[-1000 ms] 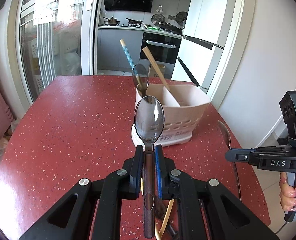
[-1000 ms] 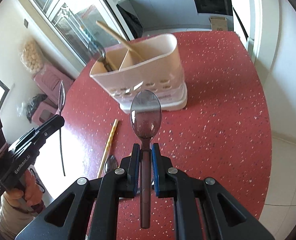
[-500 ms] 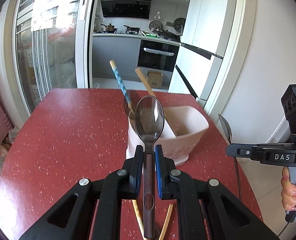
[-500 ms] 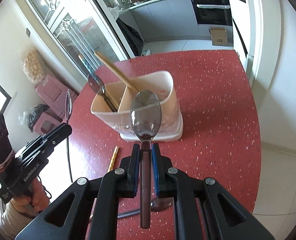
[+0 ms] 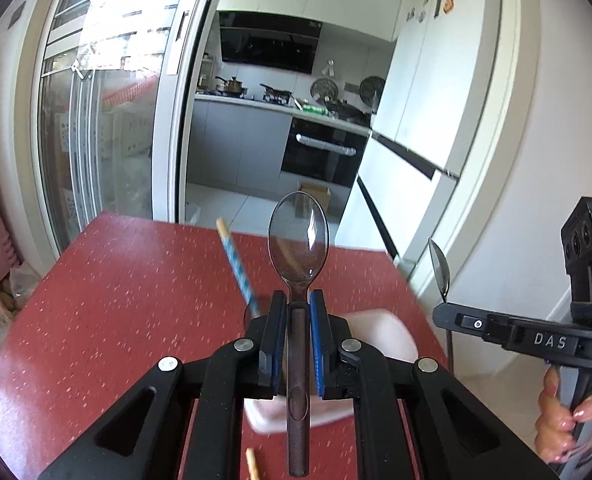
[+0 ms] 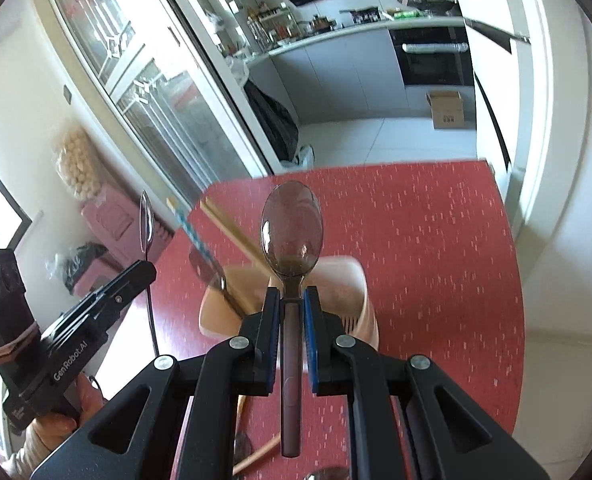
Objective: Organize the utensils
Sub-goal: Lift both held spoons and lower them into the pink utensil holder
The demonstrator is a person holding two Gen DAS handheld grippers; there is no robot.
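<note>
Left gripper (image 5: 298,308) is clamping a spoon (image 5: 298,236) by the neck, bowl pointing up and forward, handle running back between the blue pads (image 5: 317,340). Right gripper (image 6: 287,304) is doing the same with a second spoon (image 6: 291,230), jaws closed on its neck.

Both are hovering over the pink caddy (image 6: 360,308) sitting on the red table (image 6: 436,240). In the left view the caddy is mostly hidden under the gripper, motion-blurred. In the caddy's left compartment a blue-patterned stick (image 5: 236,268), a wooden utensil (image 6: 232,232) and another spoon are leaning up and left.

More wooden sticks (image 6: 256,456) are lying on the table near side, below the grippers. Each view is also catching the other gripper side-on, spoon sticking up.
</note>
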